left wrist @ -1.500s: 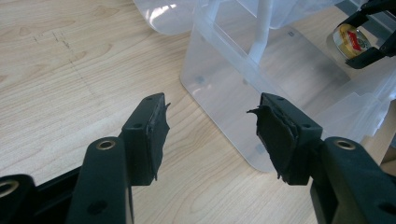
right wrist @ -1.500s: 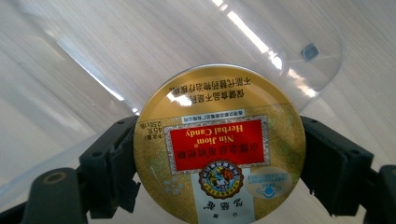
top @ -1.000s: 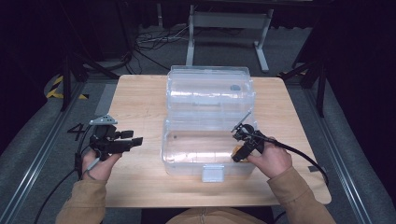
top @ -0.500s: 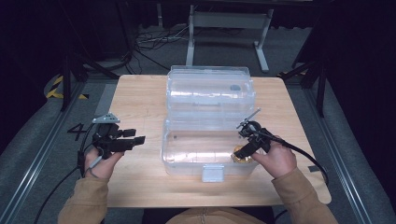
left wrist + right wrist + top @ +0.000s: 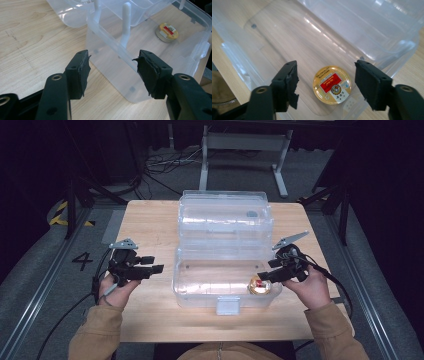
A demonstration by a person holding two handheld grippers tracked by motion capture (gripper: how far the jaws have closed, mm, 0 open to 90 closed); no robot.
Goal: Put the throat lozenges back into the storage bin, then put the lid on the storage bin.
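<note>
A clear plastic box (image 5: 200, 275) stands open on the wooden table (image 5: 150, 220), its lid (image 5: 225, 215) folded back behind it. A small round tin (image 5: 260, 286) with a gold top and red label lies on the box floor at the front right corner. My right gripper (image 5: 265, 271) hovers just above that corner. Its jaws have just been closing a little, they remain apart, and nothing is gripped between them. In the right gripper view the tin (image 5: 332, 84) lies below the gap of the right gripper (image 5: 325, 64). My left gripper (image 5: 154, 263) is open beside the box's left wall (image 5: 120, 62).
Cables trail from both grippers off the table's front corners. The table's left and right edges drop to a grey floor with rails. A metal stand (image 5: 240, 145) and loose wires sit behind the table.
The right gripper has lifted up and back from the box's front right corner, leaving the tin in plain sight on the box floor. The left gripper has barely moved.
</note>
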